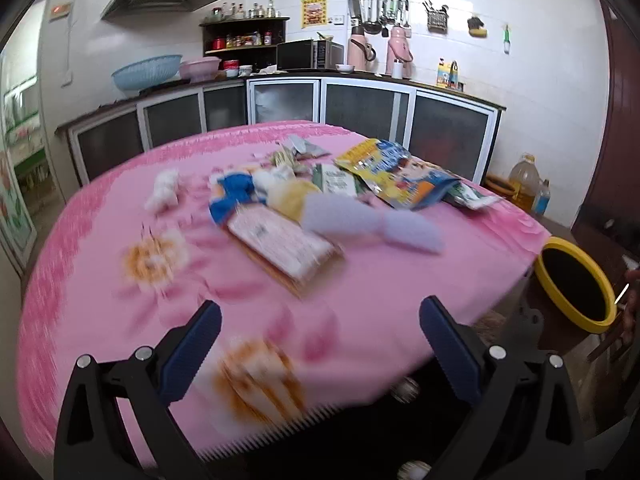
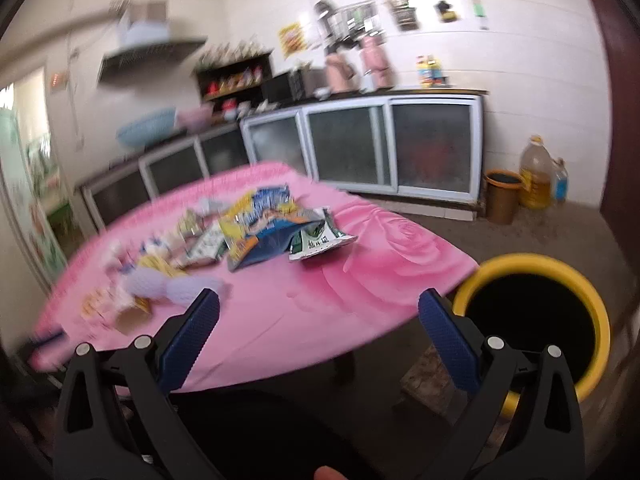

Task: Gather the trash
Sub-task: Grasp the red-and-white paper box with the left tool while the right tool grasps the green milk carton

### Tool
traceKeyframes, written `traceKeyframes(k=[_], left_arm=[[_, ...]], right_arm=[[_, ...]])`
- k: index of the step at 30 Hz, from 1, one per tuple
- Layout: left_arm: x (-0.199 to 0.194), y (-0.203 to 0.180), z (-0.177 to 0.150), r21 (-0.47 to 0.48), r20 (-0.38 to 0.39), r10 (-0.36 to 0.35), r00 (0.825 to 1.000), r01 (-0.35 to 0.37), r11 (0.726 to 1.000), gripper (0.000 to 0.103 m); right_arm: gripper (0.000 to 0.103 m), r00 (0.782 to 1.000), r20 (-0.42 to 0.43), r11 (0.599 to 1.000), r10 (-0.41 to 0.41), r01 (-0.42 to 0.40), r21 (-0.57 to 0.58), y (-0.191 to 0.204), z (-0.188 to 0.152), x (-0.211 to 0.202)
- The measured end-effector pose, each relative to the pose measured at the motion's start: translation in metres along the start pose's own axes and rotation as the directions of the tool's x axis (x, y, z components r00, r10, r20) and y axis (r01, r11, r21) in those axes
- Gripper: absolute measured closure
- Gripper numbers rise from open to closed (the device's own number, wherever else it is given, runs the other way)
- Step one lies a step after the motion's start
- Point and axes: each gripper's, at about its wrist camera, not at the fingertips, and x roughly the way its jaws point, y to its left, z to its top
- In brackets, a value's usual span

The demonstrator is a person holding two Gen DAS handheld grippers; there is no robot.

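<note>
Right now both tongs are spread wide with nothing between their blue pads: the left tongs hover over the near edge of the worktop, which is covered by a pink flowered cloth, and the right tongs hang off the worktop's near right corner, partly above the floor. Litter is strewn across the middle and far side of the cloth. Nearest the left tongs lies a flat pink-and-white packet, with a pale lilac wrapper touching its far right side and a blue-and-white wrapper at its far left. Behind them sits a large yellow-and-blue snack bag, crumpled and open, and a green-and-white packet rests against its right edge, closest to the worktop's right side. A small white crumpled wad lies apart on the left. Much of this heap is blurred, so smaller scraps cannot be told apart. On the floor, just beside the worktop's right corner, stands a bin with a yellow rim and a dark interior, directly ahead of the right tongs' right finger.
</note>
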Motion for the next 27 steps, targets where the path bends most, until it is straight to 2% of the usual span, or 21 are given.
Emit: traceKeyframes(k=[2,4,7,10,15,18,23,27], left_arm=[[0.008,0.008,0.016,0.030,-0.010,0.024,1.000,-0.024,0.999,0.007],[0.019,0.018,0.029,0.035,-0.046,0.006,0.999,-0.004,0.999,0.007],[0.033,0.030,0.038,0.010,-0.102,-0.003,0.995,0.004,1.000,0.007],[0.043,0.044,0.039,-0.023,-0.117,0.000,0.993,-0.002,1.000,0.007],[0.059,0.056,0.036,-0.042,-0.153,-0.005,0.988,-0.002,0.999,0.007],[0.068,0.058,0.036,-0.062,-0.178,-0.026,0.984,0.015,0.998,0.007],[0.084,0.055,0.036,-0.052,-0.215,-0.047,0.975,0.036,0.998,0.007],[0.099,0.059,0.038,-0.093,-0.257,-0.102,0.961,0.081,0.992,0.007]], right_arm=[[0.008,0.999,-0.038,0.998,0.034,-0.036,-0.046,0.002,0.005,0.023],[0.008,0.995,-0.073,0.995,0.062,-0.067,-0.069,0.004,0.011,0.050],[0.008,0.994,-0.085,0.989,0.075,-0.085,-0.123,0.008,0.018,0.076],[0.008,0.993,-0.082,0.972,0.088,-0.104,-0.212,0.018,0.020,0.088],[0.008,0.997,-0.073,0.931,0.016,-0.042,-0.363,0.036,0.016,0.111],[0.008,0.997,-0.081,0.909,-0.016,-0.019,-0.416,0.041,0.015,0.126],[0.008,0.994,-0.104,0.902,-0.040,-0.008,-0.431,0.044,0.018,0.148],[0.008,0.991,-0.128,0.908,-0.039,-0.019,-0.419,0.044,0.022,0.163]])
